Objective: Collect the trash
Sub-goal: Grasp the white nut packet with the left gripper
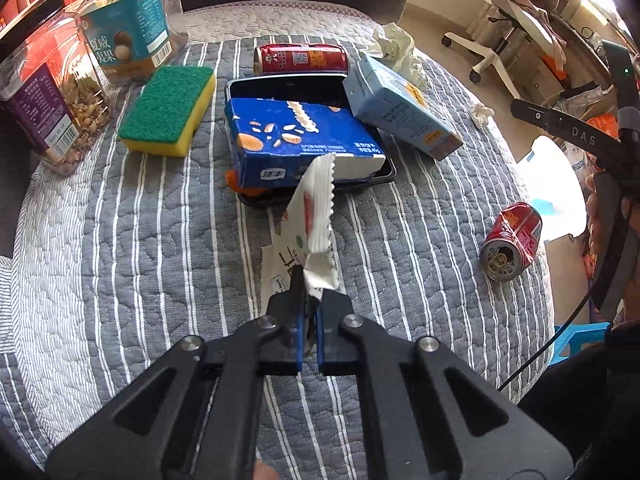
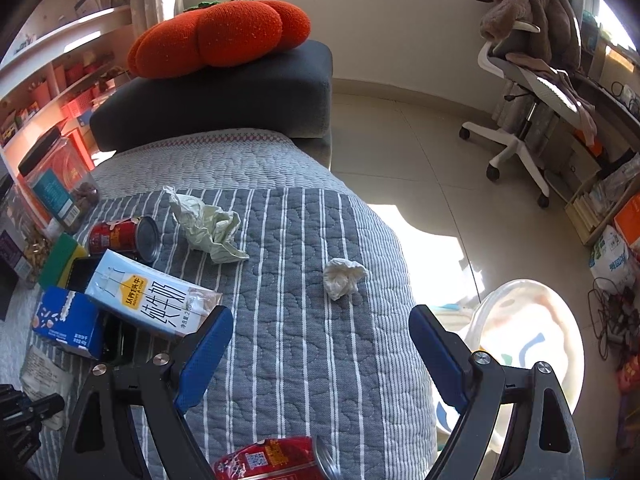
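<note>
You are working over a grey quilt [image 1: 160, 240] with white stripes, lying in a sunny room with an office chair [image 2: 528, 92] on the tiled floor. A black tray [image 1: 288, 84] is sitting ahead of you, carrying a blue box [image 1: 296, 136], with a milk carton [image 1: 396, 104] leaning on it. A sponge [image 1: 168, 108], two jars and red cans are lying around it. Your left fingers [image 1: 308, 296] are clenching a white wrapper [image 1: 316, 224], which is sticking up toward the tray. Your right fingers [image 2: 320, 344] are standing wide apart and empty, with a small tissue [image 2: 344, 276] lying just beyond them.
</note>
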